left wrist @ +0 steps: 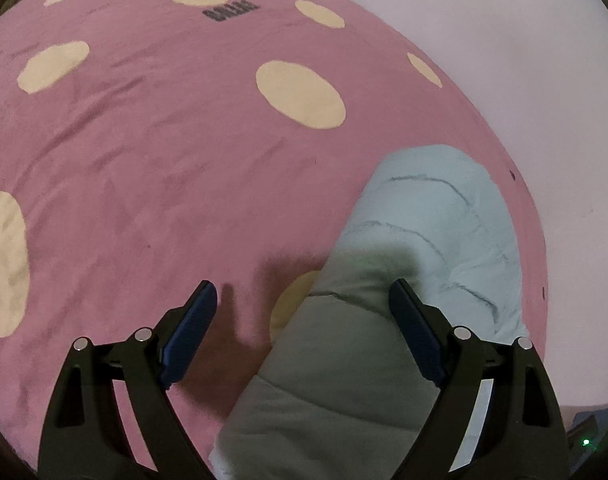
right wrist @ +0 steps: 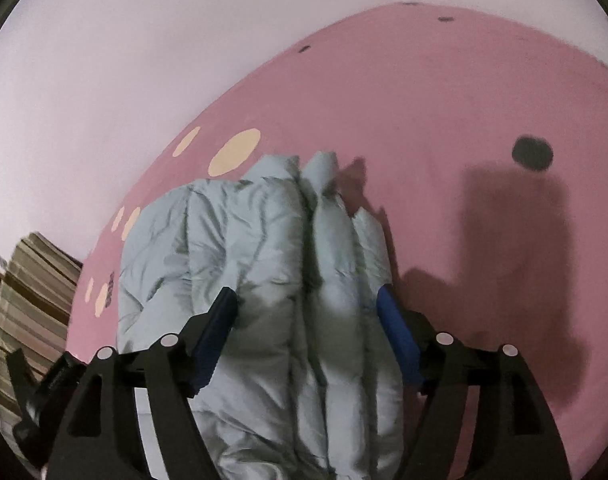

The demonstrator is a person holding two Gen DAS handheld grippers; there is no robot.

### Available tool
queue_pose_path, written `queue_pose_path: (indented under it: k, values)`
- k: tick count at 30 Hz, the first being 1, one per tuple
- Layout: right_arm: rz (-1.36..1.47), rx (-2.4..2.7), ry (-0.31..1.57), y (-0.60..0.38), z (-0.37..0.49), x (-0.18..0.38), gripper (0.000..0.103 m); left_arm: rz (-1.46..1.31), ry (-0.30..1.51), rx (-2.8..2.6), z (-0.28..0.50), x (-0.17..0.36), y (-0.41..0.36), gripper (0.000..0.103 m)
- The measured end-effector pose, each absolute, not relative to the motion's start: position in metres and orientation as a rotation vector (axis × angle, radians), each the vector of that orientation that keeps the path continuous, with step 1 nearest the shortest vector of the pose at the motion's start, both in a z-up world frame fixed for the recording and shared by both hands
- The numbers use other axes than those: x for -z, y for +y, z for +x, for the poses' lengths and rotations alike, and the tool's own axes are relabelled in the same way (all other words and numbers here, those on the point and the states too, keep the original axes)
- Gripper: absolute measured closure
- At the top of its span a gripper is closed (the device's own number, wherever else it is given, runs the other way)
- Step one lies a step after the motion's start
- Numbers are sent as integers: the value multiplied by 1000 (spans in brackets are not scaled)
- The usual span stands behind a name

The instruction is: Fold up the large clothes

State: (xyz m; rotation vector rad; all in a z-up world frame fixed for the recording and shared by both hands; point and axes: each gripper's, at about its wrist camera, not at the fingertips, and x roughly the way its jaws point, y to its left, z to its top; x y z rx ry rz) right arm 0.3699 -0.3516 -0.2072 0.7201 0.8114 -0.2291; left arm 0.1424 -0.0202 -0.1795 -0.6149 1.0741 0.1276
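Pink spotted bedspread [left wrist: 143, 168] over a bed, pale wall behind. Light-blue puffer jacket [right wrist: 263, 280], already bundled into a thick roll, lies on the spread. Long axis runs straight ahead of the right gripper [right wrist: 308, 316], whose jaws are spread and straddle the roll's folded edge; contact uncertain. Left gripper [left wrist: 304, 316] spread too, jacket under its right finger only. Right nearer. No containers seen.

Matt quilted puffy jacket [right wrist: 263, 264] on soft, velvety pink blanket [left wrist: 163, 168] with cream dots
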Motion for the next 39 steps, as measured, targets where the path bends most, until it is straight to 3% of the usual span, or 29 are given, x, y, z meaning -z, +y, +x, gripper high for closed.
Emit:
queue_pose_path:
  k: [14, 19, 20, 21, 23, 27, 32, 39]
  values:
    - [776, 186, 814, -350, 367, 235, 21, -714, 1103, -1, 154, 204, -18, 10]
    - [721, 182, 832, -339, 371, 237, 26, -677, 1129, 90, 163, 209, -32, 8]
    - [720, 180, 832, -339, 371, 237, 34, -673, 1126, 97, 164, 209, -34, 9]
    - [732, 164, 833, -338, 371, 238, 46, -676, 1125, 106, 164, 210, -35, 19]
    - [770, 137, 836, -336, 371, 240, 57, -700, 1122, 149, 164, 211, -37, 34]
    - [785, 111, 818, -334, 368, 238, 73, -673, 1114, 175, 163, 206, -42, 51]
    - [779, 74, 772, -325, 369, 225, 80, -636, 1066, 195, 160, 182, -44, 66]
    - [763, -22, 735, -294, 415, 201, 81, -627, 975, 181, 173, 143, -17, 68]
